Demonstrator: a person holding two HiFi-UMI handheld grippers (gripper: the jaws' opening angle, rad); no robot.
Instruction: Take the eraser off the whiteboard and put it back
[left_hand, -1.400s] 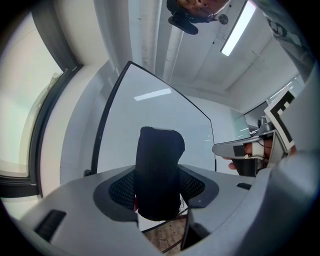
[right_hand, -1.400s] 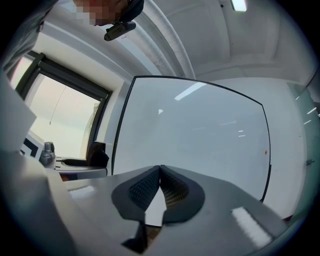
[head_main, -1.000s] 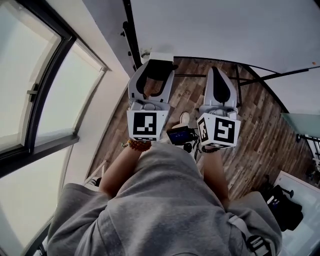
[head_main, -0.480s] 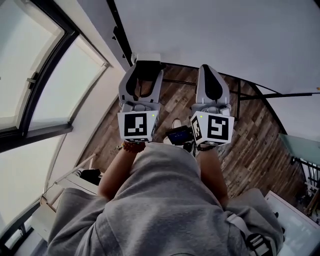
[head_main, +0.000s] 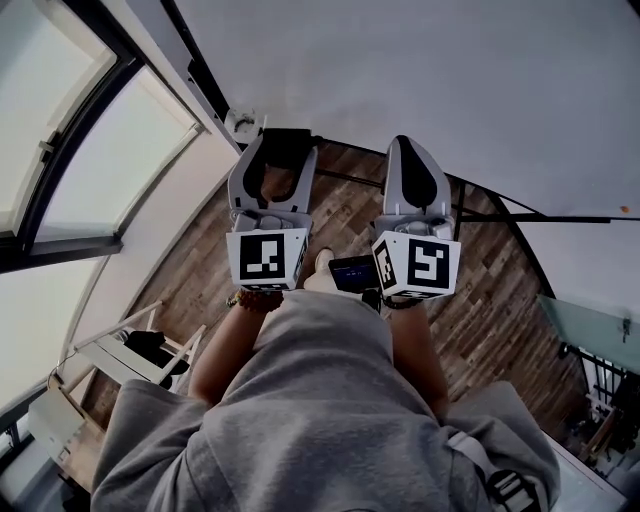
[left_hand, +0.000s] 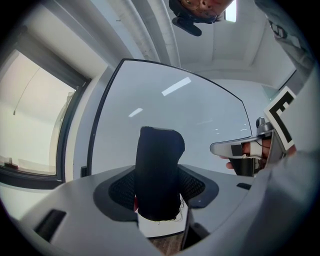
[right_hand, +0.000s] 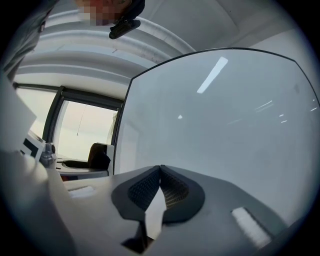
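Observation:
The eraser (left_hand: 160, 155), a block with black felt, stands upright between the pads of my left gripper (left_hand: 159, 177), which is shut on it. In the head view the eraser (head_main: 290, 138) sits at the tips of the left gripper (head_main: 284, 150), close in front of the whiteboard (head_main: 450, 80). Beside it, my right gripper (head_main: 405, 142) is shut on nothing, its pads meeting at the tip (right_hand: 160, 170). The whiteboard (right_hand: 225, 125) fills most of both gripper views. Both grippers point level at the board.
A large window (head_main: 60, 120) runs along the left. The board's black stand legs (head_main: 520, 215) cross the wooden floor (head_main: 500, 300). A wooden chair (head_main: 130, 345) stands at lower left. A small device (head_main: 352, 272) hangs at the person's waist.
Both grippers have moved together toward the whiteboard, which now fills more of the head view. The window has slid left. The eraser stays in the left jaws.

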